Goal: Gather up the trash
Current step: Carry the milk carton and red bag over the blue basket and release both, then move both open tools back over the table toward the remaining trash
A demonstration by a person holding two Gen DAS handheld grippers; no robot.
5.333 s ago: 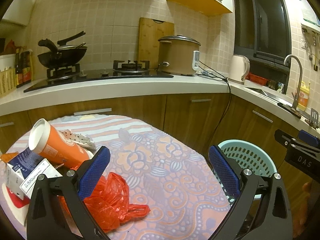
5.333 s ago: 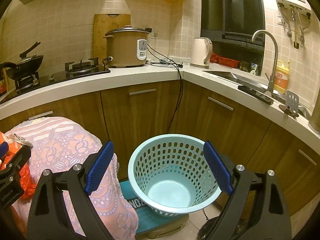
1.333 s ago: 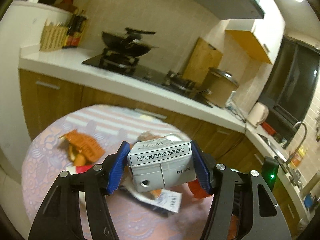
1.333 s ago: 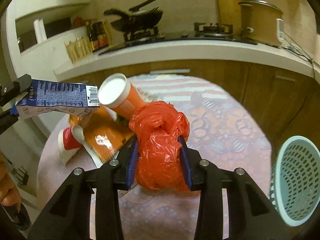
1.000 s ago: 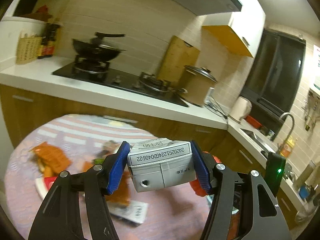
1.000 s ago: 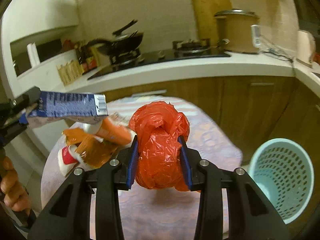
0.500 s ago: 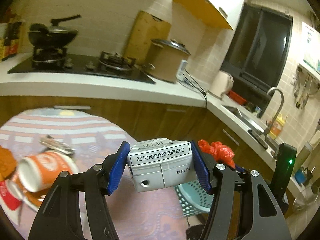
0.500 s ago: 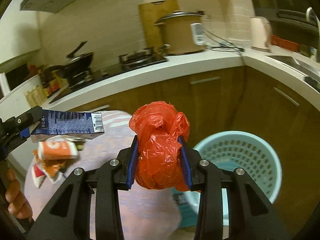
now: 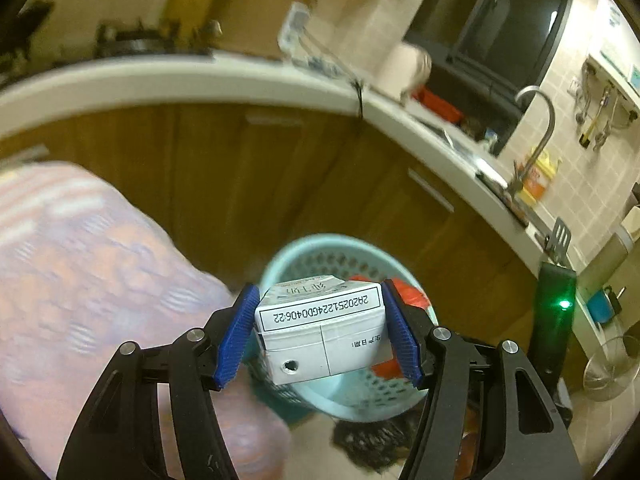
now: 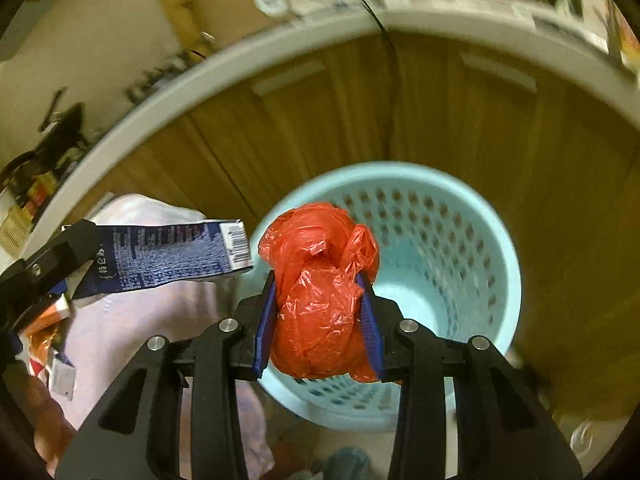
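A crumpled red plastic bag (image 10: 324, 292) is being pinched by the right hand-held gripper (image 10: 319, 320) directly above the light-blue perforated basket (image 10: 460, 240), while the left hand-held gripper (image 9: 322, 336) is clamping a milk carton (image 9: 320, 328) with that basket just ahead and below, the cloth-covered desk (image 9: 80, 280) lying to its left.

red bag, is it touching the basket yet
Cannot tell: in the right wrist view the red bag, clamped in the right hand-held gripper, overlaps the basket rim, hiding any gap.
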